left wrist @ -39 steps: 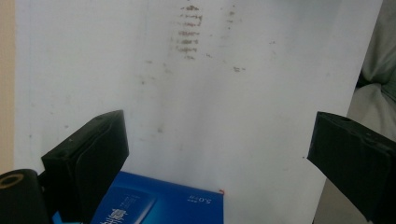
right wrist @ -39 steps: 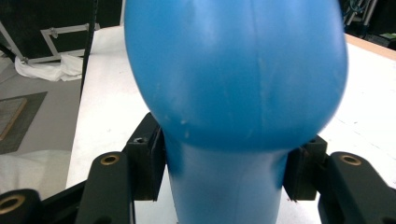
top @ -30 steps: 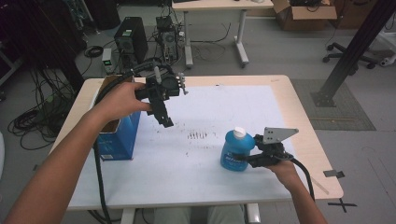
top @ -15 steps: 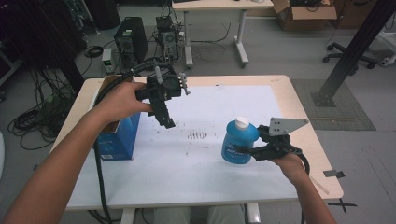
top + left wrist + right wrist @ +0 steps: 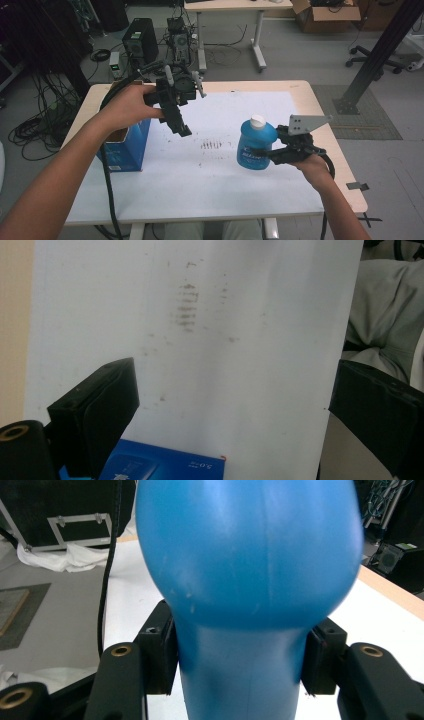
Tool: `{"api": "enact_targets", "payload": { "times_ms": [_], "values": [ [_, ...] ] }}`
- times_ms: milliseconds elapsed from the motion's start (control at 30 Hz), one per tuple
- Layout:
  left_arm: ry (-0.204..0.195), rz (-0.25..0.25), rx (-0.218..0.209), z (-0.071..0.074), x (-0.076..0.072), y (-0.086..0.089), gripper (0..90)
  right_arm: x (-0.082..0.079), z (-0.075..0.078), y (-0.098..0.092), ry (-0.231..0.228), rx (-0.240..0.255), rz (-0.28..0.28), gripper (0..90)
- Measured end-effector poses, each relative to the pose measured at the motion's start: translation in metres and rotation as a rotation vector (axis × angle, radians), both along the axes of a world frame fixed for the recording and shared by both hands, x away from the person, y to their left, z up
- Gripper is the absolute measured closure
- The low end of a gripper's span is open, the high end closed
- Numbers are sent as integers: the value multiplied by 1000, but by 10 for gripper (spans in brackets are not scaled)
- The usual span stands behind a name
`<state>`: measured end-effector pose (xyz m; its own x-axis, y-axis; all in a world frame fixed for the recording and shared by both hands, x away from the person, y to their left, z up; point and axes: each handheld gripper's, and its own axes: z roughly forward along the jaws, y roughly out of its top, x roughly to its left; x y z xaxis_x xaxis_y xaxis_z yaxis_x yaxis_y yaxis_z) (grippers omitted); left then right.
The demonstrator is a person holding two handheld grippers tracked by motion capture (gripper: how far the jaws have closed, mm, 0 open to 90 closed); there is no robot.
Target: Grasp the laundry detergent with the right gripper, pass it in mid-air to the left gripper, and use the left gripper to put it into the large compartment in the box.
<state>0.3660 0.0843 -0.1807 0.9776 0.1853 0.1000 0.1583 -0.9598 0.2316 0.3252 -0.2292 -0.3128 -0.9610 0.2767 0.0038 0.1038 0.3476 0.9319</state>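
Right gripper (image 5: pixel 265 156), fingers clamped on the blue plastic bottle with white cap (image 5: pixel 256 144), now holds it higher above the table (image 5: pixel 280 95); left gripper (image 5: pixel 180 125) slightly raised.

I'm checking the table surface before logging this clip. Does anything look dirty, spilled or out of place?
Yes: a patch of dark smudges marks the middle of the white sheet, between the blue box and the blue bottle; it looks like short rows of scuffs or stains. Nothing seems spilled.
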Motion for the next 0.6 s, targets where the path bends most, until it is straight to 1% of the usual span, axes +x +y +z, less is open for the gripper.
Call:
{"api": "enact_targets", "payload": {
  "times_ms": [33, 67, 100, 133, 167, 267, 333, 367, 600],
  "values": [
    [-5, -9, 7, 3, -3, -2, 59, 0, 3, 0, -2, -5, 1, 437],
    [-5, -9, 7, 3, -3, -2, 59, 0, 3, 0, -2, -5, 1, 437],
    [-10, -15, 14, 7, -6, -4, 58, 2, 7, 0, 2, -3, 5, 437],
    [-10, -15, 14, 7, -6, -4, 58, 2, 8, 0, 2, -2, 6, 437],
    [-17, -21, 13, 12, -8, -6, 58, 2, 10, 0, 4, 3, 8, 437],
    [-23, -29, 17, 17, -12, -10, 58, 2, 14, 0, 8, 17, 17, 437],
    [-24, -31, 18, 19, -13, -10, 59, 2, 17, 2, 6, 19, 26, 437],
    [-28, -41, 21, 23, -15, -13, 56, 2, 18, 4, 4, 17, 32, 437],
    [-42, -65, 24, 35, -23, -19, 58, 3, 20, 18, 6, 14, 69, 437]
  ]
}}
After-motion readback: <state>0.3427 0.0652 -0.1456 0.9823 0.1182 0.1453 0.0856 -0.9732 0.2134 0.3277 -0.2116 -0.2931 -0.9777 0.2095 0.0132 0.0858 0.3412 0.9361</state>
